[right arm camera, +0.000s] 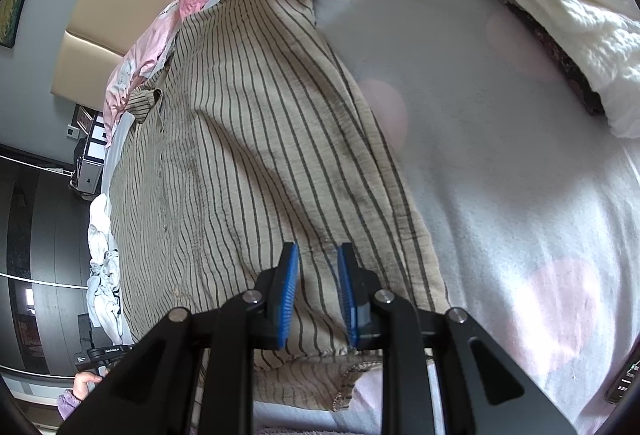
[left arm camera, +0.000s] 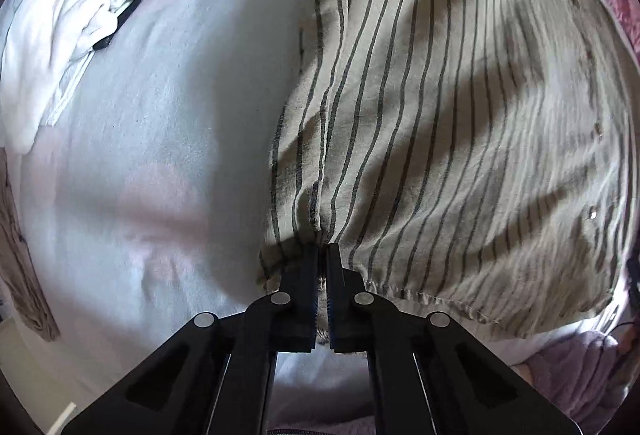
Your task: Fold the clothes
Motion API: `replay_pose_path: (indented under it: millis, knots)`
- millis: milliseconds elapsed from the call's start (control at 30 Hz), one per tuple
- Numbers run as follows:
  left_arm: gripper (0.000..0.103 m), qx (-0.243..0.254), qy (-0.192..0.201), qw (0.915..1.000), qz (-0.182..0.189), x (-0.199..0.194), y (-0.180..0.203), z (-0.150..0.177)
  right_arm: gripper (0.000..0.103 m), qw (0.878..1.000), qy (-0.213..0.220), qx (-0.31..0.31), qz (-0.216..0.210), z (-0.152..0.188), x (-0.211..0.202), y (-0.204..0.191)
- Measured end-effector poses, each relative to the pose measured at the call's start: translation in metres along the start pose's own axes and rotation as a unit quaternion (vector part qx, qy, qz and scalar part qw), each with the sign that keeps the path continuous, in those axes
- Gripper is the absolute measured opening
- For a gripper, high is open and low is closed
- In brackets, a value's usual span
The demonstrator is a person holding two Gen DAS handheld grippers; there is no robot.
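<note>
The striped shirt [left arm camera: 440,115] was pinched at its hem by the left gripper [left arm camera: 322,255]. Ahead of both grippers it was spread, beige with dark stripes. The right gripper [right arm camera: 318,255] was held part-spread above it.

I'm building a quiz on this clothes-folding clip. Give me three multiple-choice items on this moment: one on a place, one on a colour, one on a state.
1. Where do the left tongs grip the striped shirt?
A. near its hem edge
B. at its collar
C. on a button

2. What colour are the spots on the pale bedsheet?
A. green
B. pink
C. black

3. How do the right tongs stand?
A. shut tight on a sock
B. out of view
C. parted, with shirt fabric between the pads

Answers: 1 A, fabric bunches at the closed tips just above the stitched hem. 2 B, faint pink rounds show on the sheet. 3 C, a gap shows between the blue pads.
</note>
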State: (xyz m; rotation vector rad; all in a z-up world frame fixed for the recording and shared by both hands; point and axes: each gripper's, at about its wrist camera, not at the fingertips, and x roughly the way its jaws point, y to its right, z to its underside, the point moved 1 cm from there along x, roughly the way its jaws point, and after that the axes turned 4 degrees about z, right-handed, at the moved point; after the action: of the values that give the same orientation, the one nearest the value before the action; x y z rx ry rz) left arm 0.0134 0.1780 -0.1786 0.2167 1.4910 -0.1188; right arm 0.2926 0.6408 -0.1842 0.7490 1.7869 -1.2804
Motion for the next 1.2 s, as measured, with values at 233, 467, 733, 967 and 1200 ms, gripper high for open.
replay_pose_path:
  millis: [233, 467, 733, 967, 1200]
  knots:
    - [0.003, 0.006, 0.049, 0.9954, 0.082, -0.066, 0.003, 0.026, 0.021, 0.999, -0.007, -0.033, 0.038, -0.002, -0.022, -0.003]
    - [0.003, -0.012, 0.042, 0.9945, 0.094, -0.045, -0.074, -0.029, 0.021, 0.993, -0.014, -0.074, 0.088, -0.004, -0.043, 0.003]
    - [0.001, -0.035, 0.036, 0.9969, 0.06, -0.025, -0.131, -0.028, 0.021, 0.982, -0.077, -0.112, 0.128, -0.001, -0.047, 0.019]
    - [0.042, 0.008, 0.052, 0.9945, 0.091, -0.017, -0.088, -0.03, 0.022, 0.975, -0.112, -0.13, 0.139, 0.007, -0.036, 0.023]
    - [0.047, 0.044, 0.05, 0.9949, 0.077, -0.004, -0.048, -0.062, 0.023, 0.977, -0.116, -0.122, 0.13, 0.012, -0.03, 0.024]
